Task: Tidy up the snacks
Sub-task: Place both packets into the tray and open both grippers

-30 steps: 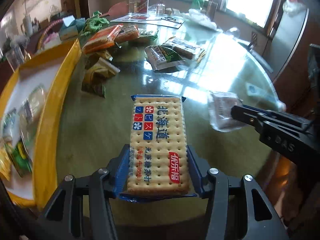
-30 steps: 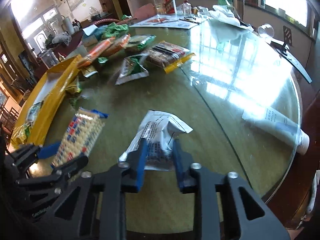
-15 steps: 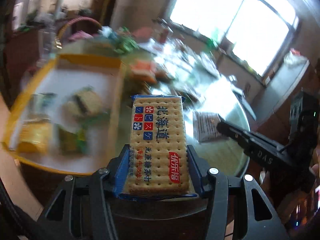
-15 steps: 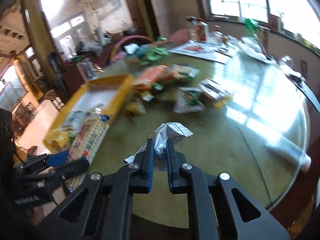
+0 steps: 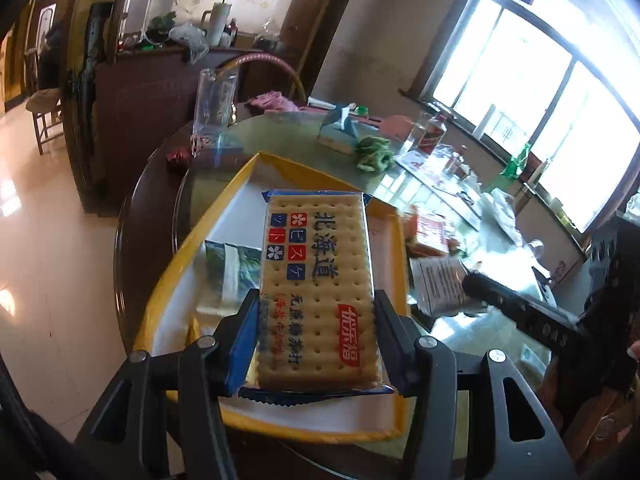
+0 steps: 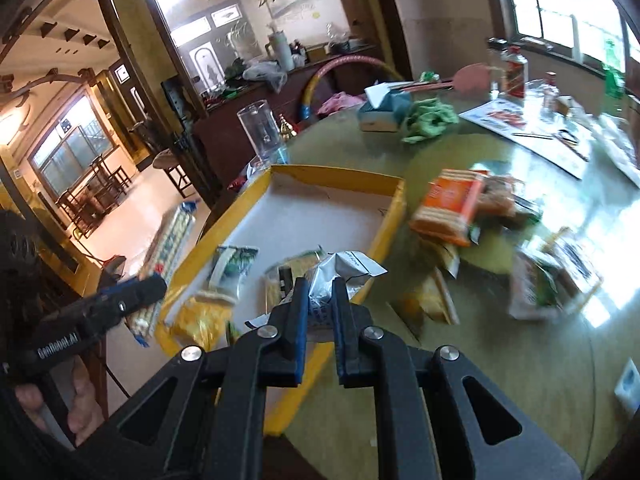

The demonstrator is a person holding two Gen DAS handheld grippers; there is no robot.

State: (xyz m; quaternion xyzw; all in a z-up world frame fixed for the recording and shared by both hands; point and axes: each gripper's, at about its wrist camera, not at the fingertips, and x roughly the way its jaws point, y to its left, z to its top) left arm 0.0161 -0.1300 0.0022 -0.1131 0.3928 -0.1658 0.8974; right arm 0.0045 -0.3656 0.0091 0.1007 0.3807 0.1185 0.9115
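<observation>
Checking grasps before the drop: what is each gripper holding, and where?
Left gripper: flat blue-edged cracker packet, clamped across its near end. Right gripper: crumpled white-and-silver snack wrapper, pinched at its near edge.

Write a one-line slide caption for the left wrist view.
Left claw grips a cracker pack above the yellow tray; right claw carries a white packet alongside.
</observation>
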